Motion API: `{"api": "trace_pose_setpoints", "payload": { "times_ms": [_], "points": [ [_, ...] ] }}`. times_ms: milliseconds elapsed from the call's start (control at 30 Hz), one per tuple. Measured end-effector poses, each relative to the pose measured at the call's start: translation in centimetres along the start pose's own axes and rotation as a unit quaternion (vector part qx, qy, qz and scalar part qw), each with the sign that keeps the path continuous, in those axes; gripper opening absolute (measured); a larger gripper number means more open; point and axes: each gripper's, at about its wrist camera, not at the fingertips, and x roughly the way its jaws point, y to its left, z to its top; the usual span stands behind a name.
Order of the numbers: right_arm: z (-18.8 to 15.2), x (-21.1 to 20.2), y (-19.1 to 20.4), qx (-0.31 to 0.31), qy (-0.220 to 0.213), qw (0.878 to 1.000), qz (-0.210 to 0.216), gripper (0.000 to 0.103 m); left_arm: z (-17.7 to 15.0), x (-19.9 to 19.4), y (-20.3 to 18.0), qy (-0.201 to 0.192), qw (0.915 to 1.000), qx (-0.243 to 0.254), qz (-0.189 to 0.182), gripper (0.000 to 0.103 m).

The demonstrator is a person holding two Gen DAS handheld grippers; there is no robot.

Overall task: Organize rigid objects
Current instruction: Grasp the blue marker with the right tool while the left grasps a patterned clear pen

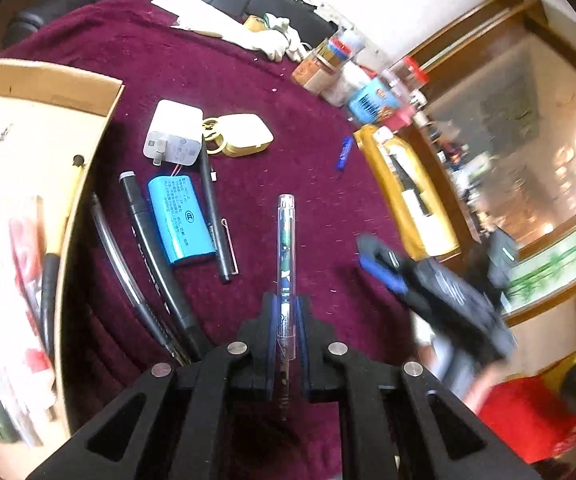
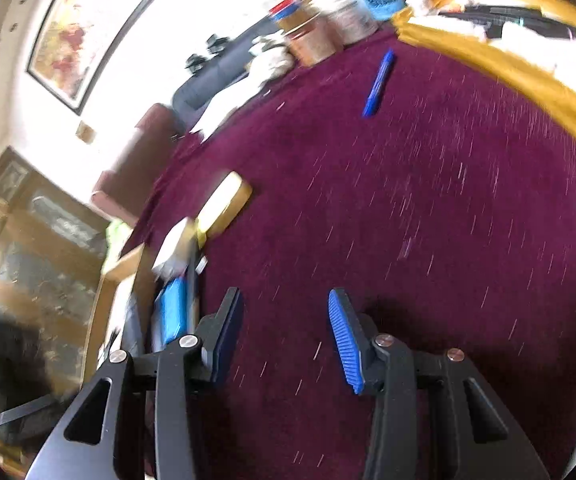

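Observation:
My left gripper [image 1: 286, 308] is shut on a clear-barrelled pen [image 1: 286, 240], which sticks forward above the maroon cloth [image 1: 288, 120]. To its left lie a blue battery pack [image 1: 180, 220], a white charger [image 1: 174, 134], a gold padlock with keys [image 1: 244, 134], black pens [image 1: 150, 240] and a cardboard box [image 1: 44, 92] with items inside. My right gripper [image 2: 284, 336] stands open over bare cloth [image 2: 427, 220], nothing between its blue pads; it also shows blurred at the right of the left wrist view [image 1: 383, 264]. A small blue pen [image 2: 377, 84] lies farther off.
Jars and a blue packet [image 1: 351, 80] stand at the cloth's far edge, with a yellow box [image 1: 407, 196] on the right. White cloth and paper [image 1: 224, 24] lie at the back. A wooden cabinet [image 1: 507, 120] is beyond the table.

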Motion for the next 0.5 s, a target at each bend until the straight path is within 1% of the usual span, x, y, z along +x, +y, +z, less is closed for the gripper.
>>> {"api": "trace_pose_setpoints", "payload": {
  "times_ms": [133,233,267,333,433,500],
  "points": [
    [5.9,2.2,-0.7,0.015,-0.012,0.999,-0.051,0.043,-0.6,-2.3,1.0,-0.012,0.9999,0.0,0.001,0.008],
    [9.9,4.4,-1.6,0.029,-0.014,0.996,-0.083,0.043,-0.7,-4.0,1.9,-0.016,0.9997,-0.012,-0.014,0.007],
    [11.4,5.3,-2.1,0.04,-0.014,0.995,-0.093,0.043,-0.7,-4.5,2.3,-0.02,0.9996,-0.013,-0.015,0.007],
    [13.9,6.9,-2.4,0.034,-0.016,0.993,-0.114,0.043,-0.9,-5.8,2.8,-0.039,0.9991,-0.01,-0.011,0.007],
    [16.9,9.2,-3.1,0.04,-0.011,0.988,-0.152,0.043,-1.3,-7.7,3.9,-0.065,0.9978,-0.009,0.01,0.008],
    [18.3,10.7,-3.6,0.049,0.001,0.985,-0.164,0.042,-1.3,-8.1,4.3,-0.066,0.9977,-0.014,0.004,0.007]
  ]
}}
